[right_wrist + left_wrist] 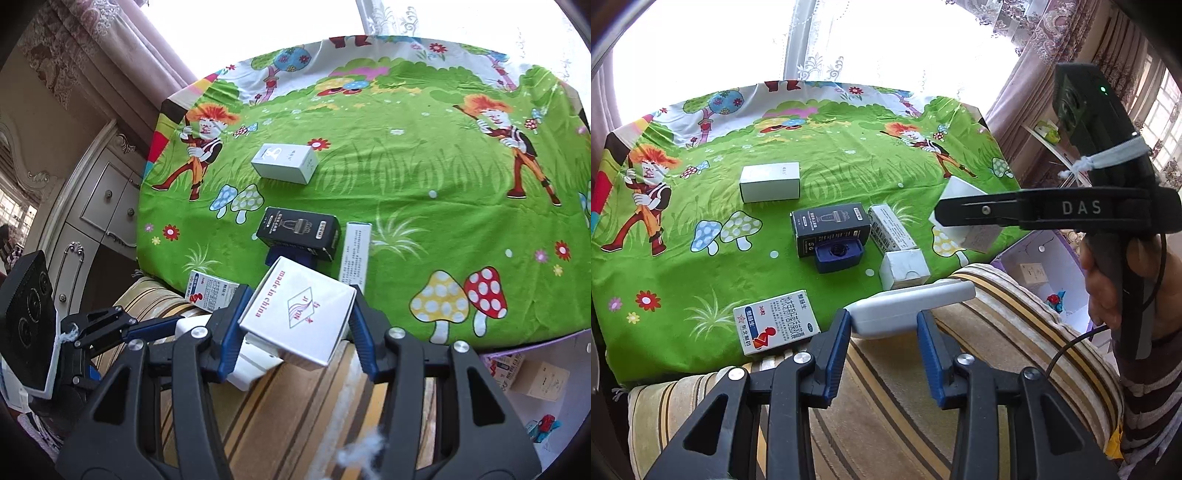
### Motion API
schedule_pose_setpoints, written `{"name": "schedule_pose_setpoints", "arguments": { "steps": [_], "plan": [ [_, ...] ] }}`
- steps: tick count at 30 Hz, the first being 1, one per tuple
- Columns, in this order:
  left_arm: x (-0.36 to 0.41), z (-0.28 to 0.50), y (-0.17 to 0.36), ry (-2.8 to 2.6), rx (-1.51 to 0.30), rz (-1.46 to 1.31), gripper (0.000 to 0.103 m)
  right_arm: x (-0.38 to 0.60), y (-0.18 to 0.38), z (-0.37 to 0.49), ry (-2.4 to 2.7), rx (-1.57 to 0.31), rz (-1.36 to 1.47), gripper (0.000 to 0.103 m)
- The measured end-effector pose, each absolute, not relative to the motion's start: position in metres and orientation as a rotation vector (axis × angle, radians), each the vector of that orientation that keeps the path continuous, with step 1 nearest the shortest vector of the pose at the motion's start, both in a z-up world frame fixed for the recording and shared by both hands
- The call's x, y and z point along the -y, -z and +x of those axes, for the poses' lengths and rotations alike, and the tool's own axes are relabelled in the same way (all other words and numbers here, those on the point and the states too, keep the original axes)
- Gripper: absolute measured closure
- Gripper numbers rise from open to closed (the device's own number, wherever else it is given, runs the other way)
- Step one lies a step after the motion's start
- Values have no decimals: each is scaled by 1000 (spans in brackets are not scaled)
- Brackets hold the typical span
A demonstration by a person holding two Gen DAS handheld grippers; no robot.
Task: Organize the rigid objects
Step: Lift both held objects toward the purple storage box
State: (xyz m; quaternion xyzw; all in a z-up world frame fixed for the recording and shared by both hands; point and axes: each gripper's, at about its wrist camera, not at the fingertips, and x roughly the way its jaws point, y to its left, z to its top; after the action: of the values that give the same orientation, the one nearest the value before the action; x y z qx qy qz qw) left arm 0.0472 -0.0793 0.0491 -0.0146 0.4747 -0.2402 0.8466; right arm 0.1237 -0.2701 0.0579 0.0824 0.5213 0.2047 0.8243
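My right gripper (295, 314) is shut on a white box printed "made in china" (299, 306) and holds it above the table's near edge; the box also shows in the left wrist view (964, 206) behind that gripper's finger. My left gripper (882, 325) closes around a long white box (908, 302) at the near edge, its pads (842, 332) at or near the box's sides. On the green cartoon cloth (849, 155) lie a black box (829, 225), a blue piece (837, 254), a white box (770, 182), a medicine box (775, 321) and two more white boxes (892, 229).
A striped cushion (997, 332) lies below the table's near edge. A purple bin with small boxes (535, 373) stands low on the right. A carved cabinet (92, 206) stands left of the table. Curtains and a bright window are behind.
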Motion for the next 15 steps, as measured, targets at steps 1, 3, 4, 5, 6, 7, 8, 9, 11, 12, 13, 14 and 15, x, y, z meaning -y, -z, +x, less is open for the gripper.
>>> {"name": "schedule_pose_setpoints", "arguments": {
  "steps": [1, 3, 4, 5, 6, 7, 8, 9, 11, 12, 13, 14, 15],
  "plan": [
    [82, 46, -50, 510, -999, -29, 65, 278, -60, 120, -426, -1101, 187, 47],
    [87, 44, -53, 520, -994, -28, 65, 293, -62, 111, -400, -1088, 205, 47],
    [90, 43, -54, 526, -992, -28, 65, 301, -62, 107, -386, -1083, 212, 47],
    [93, 43, -56, 532, -990, -27, 65, 309, -63, 102, -374, -1079, 221, 47],
    [97, 42, -57, 539, -987, -25, 65, 317, -62, 97, -361, -1076, 233, 47],
    [101, 41, -59, 546, -984, -23, 65, 326, -62, 91, -347, -1073, 244, 47],
    [105, 40, -61, 555, -980, -20, 65, 335, -61, 86, -331, -1071, 254, 47],
    [110, 39, -63, 565, -976, -17, 65, 344, -60, 81, -315, -1069, 265, 47],
    [121, 39, -65, 586, -973, -9, 65, 363, -58, 70, -269, -1066, 278, 47],
    [126, 38, -66, 596, -972, -4, 65, 371, -57, 65, -244, -1063, 279, 47],
    [132, 38, -67, 607, -972, 0, 65, 381, -56, 59, -222, -1061, 281, 47],
    [139, 37, -68, 618, -972, 3, 65, 390, -55, 53, -199, -1059, 285, 47],
    [145, 37, -69, 629, -972, 5, 65, 399, -55, 48, -177, -1057, 289, 47]
  ]
}}
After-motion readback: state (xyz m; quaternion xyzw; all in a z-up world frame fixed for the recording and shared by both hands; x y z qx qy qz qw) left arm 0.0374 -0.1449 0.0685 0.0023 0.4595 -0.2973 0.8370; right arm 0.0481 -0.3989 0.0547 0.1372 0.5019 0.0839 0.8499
